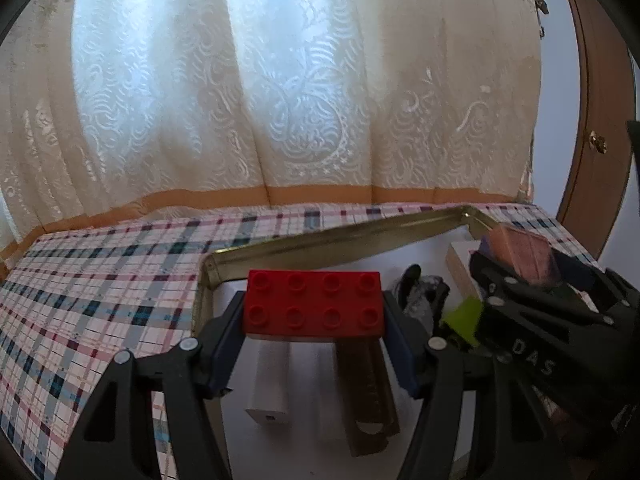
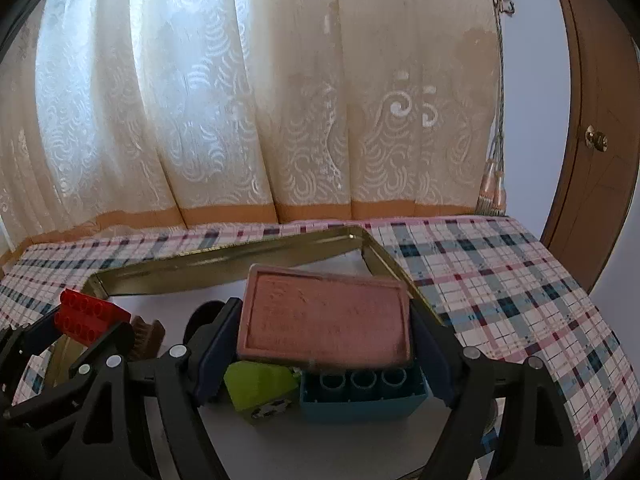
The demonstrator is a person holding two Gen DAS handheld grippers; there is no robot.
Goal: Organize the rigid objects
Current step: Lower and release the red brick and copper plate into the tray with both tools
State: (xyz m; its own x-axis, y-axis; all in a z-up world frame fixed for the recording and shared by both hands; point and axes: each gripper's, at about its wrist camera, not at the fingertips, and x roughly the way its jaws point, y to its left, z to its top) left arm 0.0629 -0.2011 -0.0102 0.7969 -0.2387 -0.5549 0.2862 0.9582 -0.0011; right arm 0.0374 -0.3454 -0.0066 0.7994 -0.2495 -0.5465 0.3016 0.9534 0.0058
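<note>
**Two blocks held above the tray**

A red studded brick (image 1: 314, 304) is pinched between the fingers of the left claw (image 1: 314, 320), studs facing the camera, above a white block (image 1: 269, 384) and a brown block (image 1: 370, 392) lying in the gold-rimmed tray (image 1: 340, 236). A pink slab (image 2: 326, 322) is clamped crosswise in the right claw (image 2: 326, 344); just beneath it, a blue brick (image 2: 362, 394) and a green piece (image 2: 260, 384) are seen. The tray rests on the plaid-covered worktop (image 2: 500, 280).

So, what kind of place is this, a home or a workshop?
Most likely a room in a home. A patterned lace curtain hangs behind a table with a plaid tablecloth, and a wooden door with a round knob stands at the right.
</note>
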